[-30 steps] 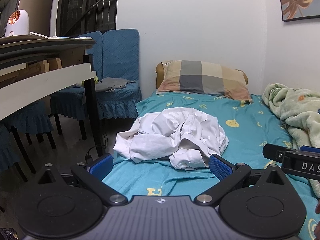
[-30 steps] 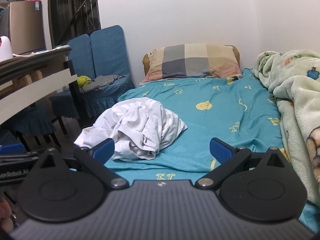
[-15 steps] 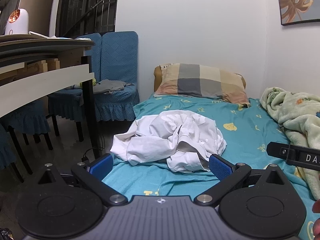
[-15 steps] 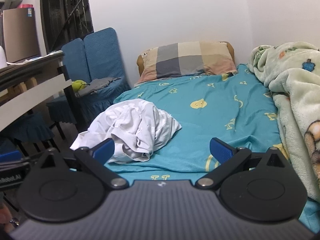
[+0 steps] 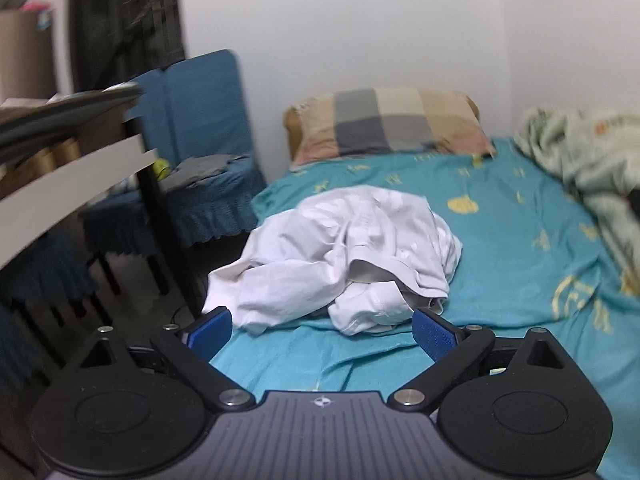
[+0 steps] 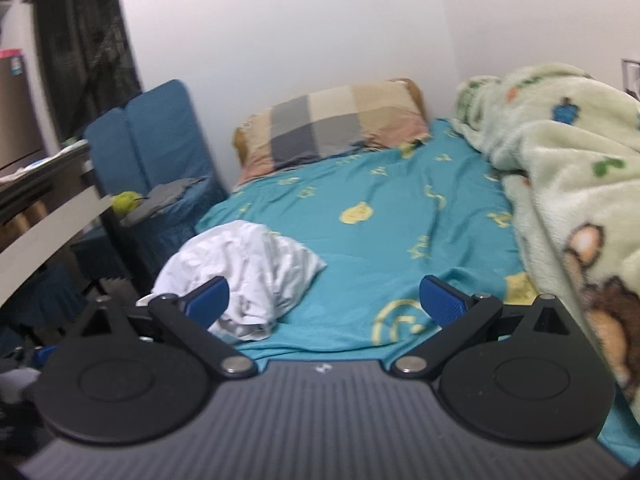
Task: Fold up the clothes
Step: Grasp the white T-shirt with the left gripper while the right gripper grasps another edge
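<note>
A crumpled white shirt lies in a heap near the left edge of a bed with a teal sheet. In the left wrist view my left gripper is open, its blue fingertips just short of the heap's near edge. In the right wrist view the same white shirt sits at the lower left, partly behind the left blue fingertip. My right gripper is open over the bare teal sheet, to the right of the heap. Neither gripper holds anything.
A checked pillow lies at the head of the bed. A pale green fleece blanket is bunched along the right side. Blue-covered chairs and a table stand left of the bed, with the floor between.
Both grippers have moved forward and closer to the bed; the shirt looks larger in the left view. The right gripper has dropped out of the left view. Both stay open.
</note>
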Motion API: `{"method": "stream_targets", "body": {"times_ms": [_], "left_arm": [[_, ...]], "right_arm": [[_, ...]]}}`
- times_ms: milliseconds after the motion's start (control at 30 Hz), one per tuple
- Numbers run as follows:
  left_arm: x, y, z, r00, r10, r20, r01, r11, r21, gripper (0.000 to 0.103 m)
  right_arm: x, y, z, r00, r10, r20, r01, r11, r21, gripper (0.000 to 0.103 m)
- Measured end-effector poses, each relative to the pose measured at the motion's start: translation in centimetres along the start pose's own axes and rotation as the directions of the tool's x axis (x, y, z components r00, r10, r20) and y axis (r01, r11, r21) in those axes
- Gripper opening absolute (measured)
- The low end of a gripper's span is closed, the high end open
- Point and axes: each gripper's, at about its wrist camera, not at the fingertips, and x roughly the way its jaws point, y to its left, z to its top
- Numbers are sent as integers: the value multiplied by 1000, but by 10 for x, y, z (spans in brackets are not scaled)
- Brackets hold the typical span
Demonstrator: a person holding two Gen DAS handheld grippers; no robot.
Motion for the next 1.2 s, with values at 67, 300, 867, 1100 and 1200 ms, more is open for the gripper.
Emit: {"method": "stream_targets", "body": {"times_ms": [67, 300, 867, 1100, 1200], "left_arm": [[23, -10, 5, 1000, -3, -9, 4, 998, 59, 95], [114, -32, 12, 999, -13, -37, 20, 980, 197, 84], [93, -23, 73, 946, -265, 189, 237, 959, 159, 1], [-22, -11, 85, 887, -320, 334, 305, 947, 96, 1], [-48, -1, 77, 874, -310, 374, 313, 948, 53, 1]], "right_arm": [[2, -7, 2, 1000, -26, -15, 27, 999, 41, 103], [12, -23, 1, 999, -8, -49, 14, 991, 133, 103], [63, -13, -18, 980, 127, -152, -109, 987, 121, 82], [41, 7, -21, 934, 317, -164, -297, 945, 136, 80], [34, 18, -27, 913, 363, -189, -342, 930, 134, 80]]}}
